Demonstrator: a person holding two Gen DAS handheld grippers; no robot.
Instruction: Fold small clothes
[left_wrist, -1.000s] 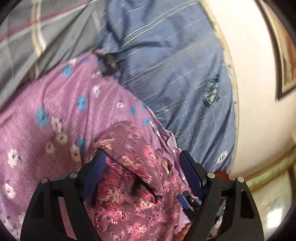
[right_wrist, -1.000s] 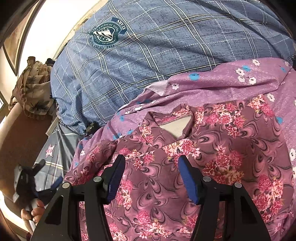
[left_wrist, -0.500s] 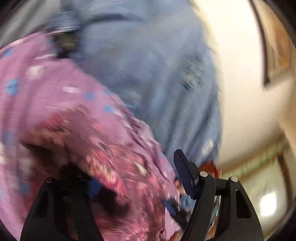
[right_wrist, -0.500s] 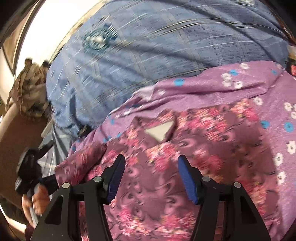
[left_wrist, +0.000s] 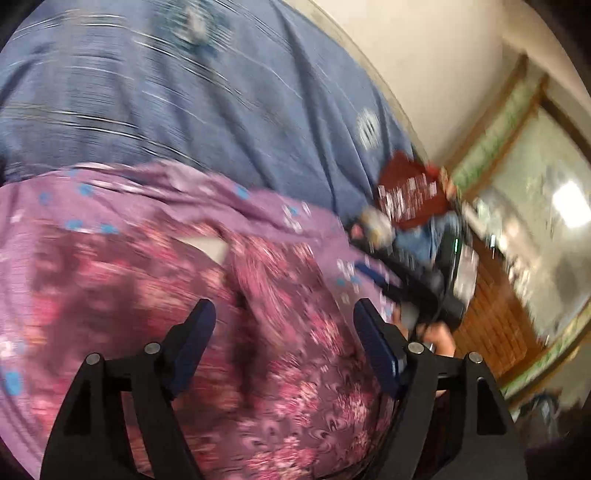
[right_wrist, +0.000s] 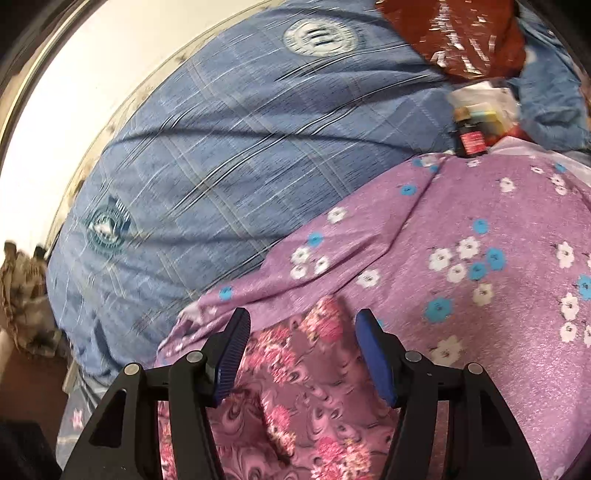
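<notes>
Soft printed cloth throughout — floral garment (right_wrist: 314, 398), lilac sheet (right_wrist: 480, 266), blue checked bedcover (right_wrist: 221, 147) — all matt.

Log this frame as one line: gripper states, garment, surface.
left hand-held gripper: open, over rose-print garment | right hand-held gripper: open, over same garment | under it: lilac floral cloth on blue checked bedcover

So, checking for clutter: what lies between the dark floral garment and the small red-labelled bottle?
Only the lilac cloth with white and blue flowers, in the right wrist view; the garment lies on it, the bottle at its far edge.
</notes>
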